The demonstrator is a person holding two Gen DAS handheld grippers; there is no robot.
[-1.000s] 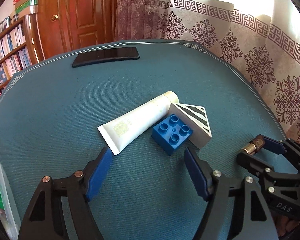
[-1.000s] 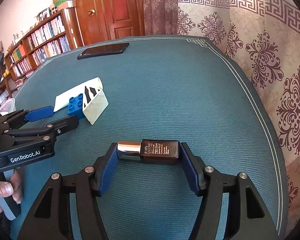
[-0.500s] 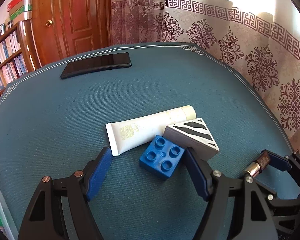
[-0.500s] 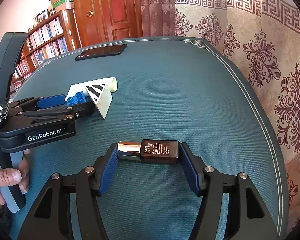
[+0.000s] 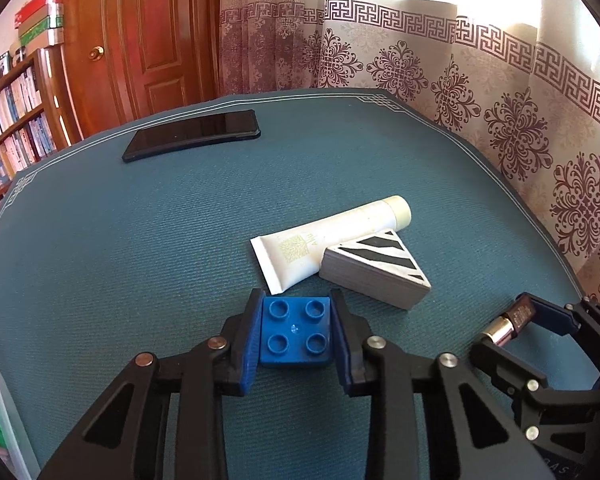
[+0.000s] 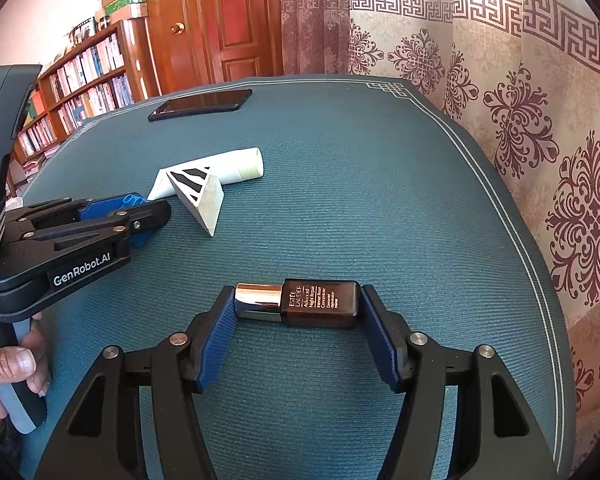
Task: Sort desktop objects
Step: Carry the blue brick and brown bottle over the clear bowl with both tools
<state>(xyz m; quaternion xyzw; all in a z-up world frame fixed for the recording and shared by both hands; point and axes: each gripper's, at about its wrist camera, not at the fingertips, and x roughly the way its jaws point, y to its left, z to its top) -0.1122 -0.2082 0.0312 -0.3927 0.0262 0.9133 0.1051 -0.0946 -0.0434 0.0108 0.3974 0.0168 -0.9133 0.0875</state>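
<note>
Left gripper (image 5: 296,332) clamps a blue studded plastic brick (image 5: 295,333); just beyond lie a white tube (image 5: 332,240) and striped triangular block (image 5: 376,272). Right gripper (image 6: 298,304) clamps a brown bottle (image 6: 320,303).

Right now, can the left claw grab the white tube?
Probably not yet. The left claw is shut on the blue brick, so it is full. The white tube lies just ahead on the mat, with the striped wedge against it.

Both tongs clamped — left tongs (image 5: 296,334) narrow, right tongs (image 6: 298,306) wide, side by side.
</note>
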